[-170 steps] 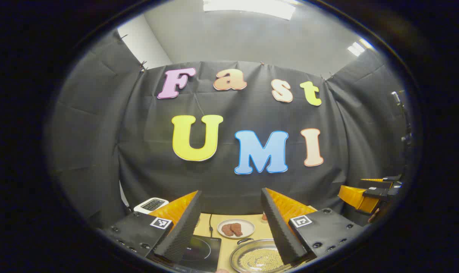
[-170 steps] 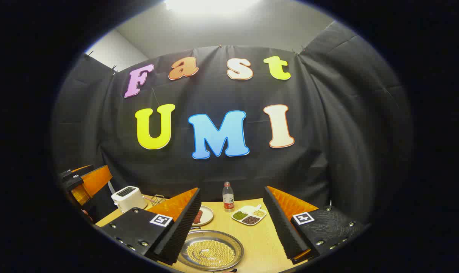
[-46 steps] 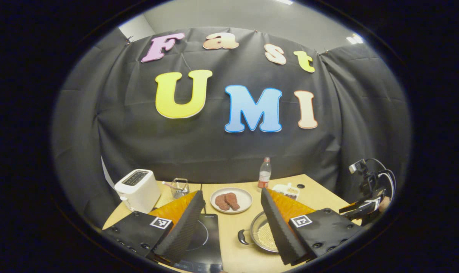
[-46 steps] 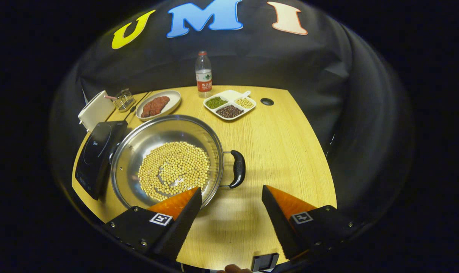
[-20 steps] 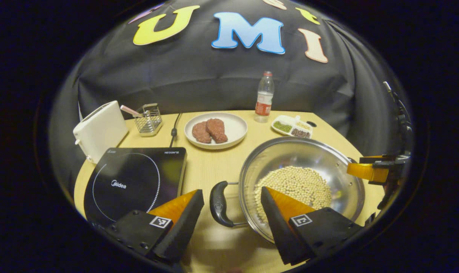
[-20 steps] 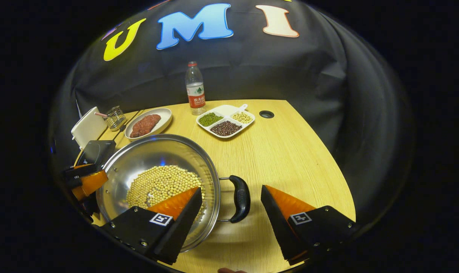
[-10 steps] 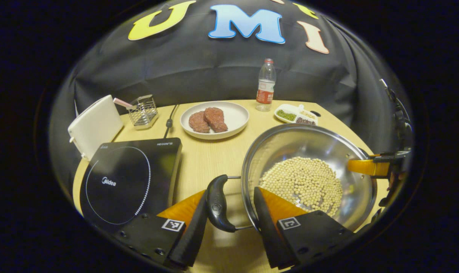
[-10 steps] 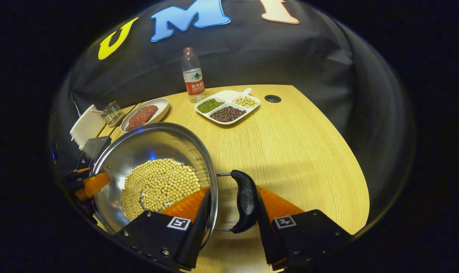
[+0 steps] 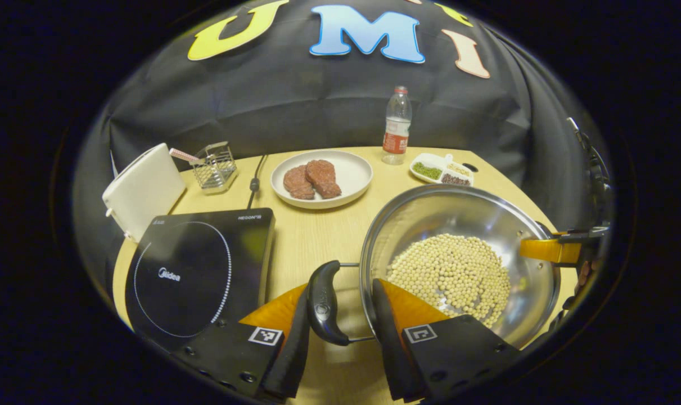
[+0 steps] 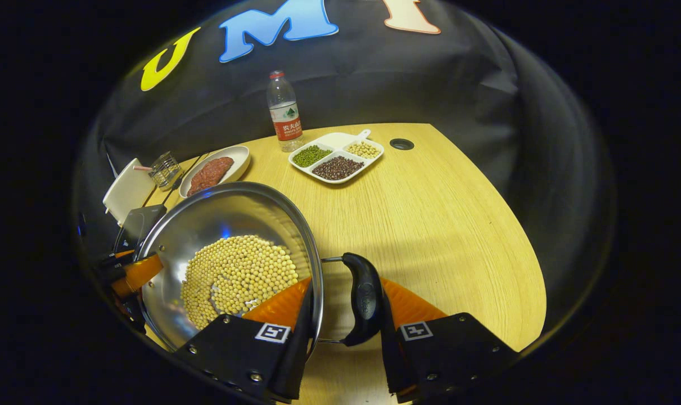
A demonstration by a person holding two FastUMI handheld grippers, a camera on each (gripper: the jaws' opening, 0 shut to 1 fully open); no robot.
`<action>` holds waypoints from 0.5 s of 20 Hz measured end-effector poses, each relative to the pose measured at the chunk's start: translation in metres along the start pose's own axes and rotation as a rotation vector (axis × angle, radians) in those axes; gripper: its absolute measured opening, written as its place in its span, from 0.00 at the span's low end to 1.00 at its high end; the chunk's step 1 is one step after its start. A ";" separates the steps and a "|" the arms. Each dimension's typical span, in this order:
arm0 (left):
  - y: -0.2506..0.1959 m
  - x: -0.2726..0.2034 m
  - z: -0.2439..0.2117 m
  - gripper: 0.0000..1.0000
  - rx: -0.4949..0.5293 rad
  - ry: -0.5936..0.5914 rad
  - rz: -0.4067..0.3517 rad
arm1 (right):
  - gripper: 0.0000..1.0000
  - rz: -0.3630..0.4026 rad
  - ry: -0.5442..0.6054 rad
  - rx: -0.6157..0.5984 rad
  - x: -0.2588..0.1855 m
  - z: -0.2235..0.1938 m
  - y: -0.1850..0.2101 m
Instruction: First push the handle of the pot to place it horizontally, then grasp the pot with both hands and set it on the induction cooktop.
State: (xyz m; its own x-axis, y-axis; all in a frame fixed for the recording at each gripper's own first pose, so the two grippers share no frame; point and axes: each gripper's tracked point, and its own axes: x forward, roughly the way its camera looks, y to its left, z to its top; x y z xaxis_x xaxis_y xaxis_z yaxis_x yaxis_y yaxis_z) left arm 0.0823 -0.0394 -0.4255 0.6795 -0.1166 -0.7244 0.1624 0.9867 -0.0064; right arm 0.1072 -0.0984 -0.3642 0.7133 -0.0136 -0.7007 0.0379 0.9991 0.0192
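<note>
A steel pot [image 9: 458, 225] holding yellow beans stands on the wooden table [image 10: 447, 225], right of the black induction cooktop [image 9: 199, 270]. Its two black handles point left and right. My left gripper [image 9: 337, 332] is shut on the left handle [image 9: 323, 304], one finger outside it and the other at the pot rim. In the right gripper view, my right gripper [image 10: 343, 332] is shut on the right handle [image 10: 365, 298] the same way, beside the pot [image 10: 228, 225]. The right gripper [image 9: 548, 250] also shows at the pot's far rim, and the left gripper [image 10: 129, 273] shows beyond the pot, near the cooktop [image 10: 140, 222].
Behind the cooktop stand a white toaster [image 9: 143, 188] and a wire basket [image 9: 216, 166], with a cable between. A plate of meat [image 9: 321, 179], a water bottle [image 9: 397, 126] and a divided dish of beans [image 10: 336, 156] sit at the back. A cable hole [image 10: 401, 144] lies far right.
A second ago both grippers stood open around the pot's handles. They have since shut on them and tightened slightly in the last half second. The pot has barely shifted.
</note>
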 end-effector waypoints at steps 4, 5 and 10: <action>0.009 -0.027 0.017 0.60 -0.010 -0.012 -0.006 | 0.56 -0.007 -0.015 0.003 -0.024 0.010 0.012; 0.013 -0.031 0.021 0.64 -0.014 -0.013 -0.007 | 0.56 -0.007 -0.015 0.007 -0.031 0.012 0.016; 0.039 -0.063 0.030 0.60 -0.020 -0.022 -0.009 | 0.56 -0.002 -0.009 0.012 -0.056 0.015 0.044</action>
State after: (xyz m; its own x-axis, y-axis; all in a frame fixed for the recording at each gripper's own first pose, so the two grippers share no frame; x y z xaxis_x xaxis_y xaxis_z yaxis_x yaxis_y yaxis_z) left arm 0.0674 0.0034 -0.3589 0.6937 -0.1275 -0.7089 0.1546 0.9876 -0.0263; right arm 0.0795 -0.0547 -0.3140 0.7195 -0.0159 -0.6943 0.0475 0.9985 0.0264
